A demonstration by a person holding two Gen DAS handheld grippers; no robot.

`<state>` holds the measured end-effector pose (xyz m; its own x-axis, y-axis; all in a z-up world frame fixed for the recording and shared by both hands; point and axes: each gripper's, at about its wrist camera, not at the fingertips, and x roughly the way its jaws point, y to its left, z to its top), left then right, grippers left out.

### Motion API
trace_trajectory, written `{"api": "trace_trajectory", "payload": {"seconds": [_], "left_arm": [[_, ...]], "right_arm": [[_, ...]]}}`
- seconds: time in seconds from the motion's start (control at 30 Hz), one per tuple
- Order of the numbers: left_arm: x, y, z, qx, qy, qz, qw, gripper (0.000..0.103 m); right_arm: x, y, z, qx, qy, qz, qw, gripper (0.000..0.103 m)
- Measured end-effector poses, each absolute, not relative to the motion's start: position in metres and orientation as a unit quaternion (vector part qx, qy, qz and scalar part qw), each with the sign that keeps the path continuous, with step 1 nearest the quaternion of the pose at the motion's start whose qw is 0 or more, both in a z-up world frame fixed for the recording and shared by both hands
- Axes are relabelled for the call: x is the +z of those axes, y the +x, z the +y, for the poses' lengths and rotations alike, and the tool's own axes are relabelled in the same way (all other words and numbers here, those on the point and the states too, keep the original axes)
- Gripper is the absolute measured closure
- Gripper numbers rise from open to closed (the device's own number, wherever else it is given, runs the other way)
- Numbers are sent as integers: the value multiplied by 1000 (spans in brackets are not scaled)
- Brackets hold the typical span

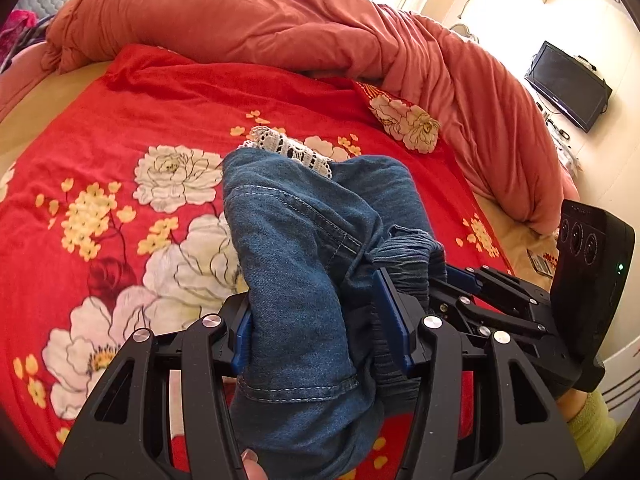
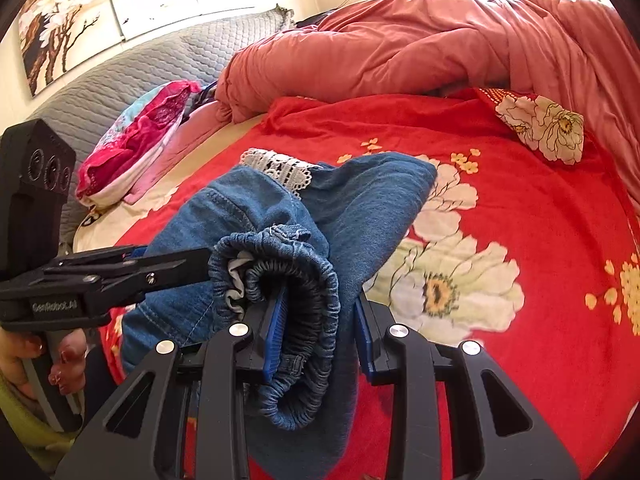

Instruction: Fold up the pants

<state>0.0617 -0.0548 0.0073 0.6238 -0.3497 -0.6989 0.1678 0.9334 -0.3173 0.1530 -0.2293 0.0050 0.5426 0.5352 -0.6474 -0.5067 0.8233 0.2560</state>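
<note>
Blue denim pants [image 1: 304, 264] with a white lace hem [image 1: 288, 148] lie bunched on the red floral bedsheet [image 1: 120, 128]. My left gripper [image 1: 320, 320] is shut on a fold of the denim near the hem of a leg. My right gripper [image 2: 316, 324] is shut on the gathered elastic waistband [image 2: 296, 280] of the pants [image 2: 368, 208]. The two grippers hold the cloth close side by side. The right gripper's body shows in the left wrist view [image 1: 500, 300], and the left gripper's body shows in the right wrist view [image 2: 100, 276].
An orange-red duvet [image 1: 280, 24] is heaped along the far side of the bed. A floral pillow corner [image 1: 404, 120] lies near it. Pink clothes [image 2: 140, 136] sit by the grey quilted headboard [image 2: 140, 64]. A TV [image 1: 568, 84] hangs on the wall.
</note>
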Motion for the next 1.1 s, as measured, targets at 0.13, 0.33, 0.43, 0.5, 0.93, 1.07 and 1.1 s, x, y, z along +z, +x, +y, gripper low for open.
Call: {"api": "trace_trajectory", "payload": {"seconds": [0.13,0.33,0.43,0.5,0.93,1.07,1.1], "left_arm": [[7,72,-55,-144,-108,407,895,58],[5,88,-55,-141,-104,404,898,58],[1,94,-55,-139,-101,406,898,58],[-2,99,-54,-136,-100,408,897,58],[-41,107,-40,-104,-101,435,888,58],[-46,106,-36,-98,-104,441,886,58],[-47,105,-35,-97,-104,441,886,58]], "right_arm": [[6,164,-228,291,17,371,882,74],[3,178,-225,285,15,373,883,74],[-1,185,-224,278,10,376,884,74],[-4,189,-222,276,8,379,883,74],[-40,200,-226,235,4,417,878,72],[-48,200,-233,217,13,427,878,58],[-48,200,-234,212,12,429,878,54]]}}
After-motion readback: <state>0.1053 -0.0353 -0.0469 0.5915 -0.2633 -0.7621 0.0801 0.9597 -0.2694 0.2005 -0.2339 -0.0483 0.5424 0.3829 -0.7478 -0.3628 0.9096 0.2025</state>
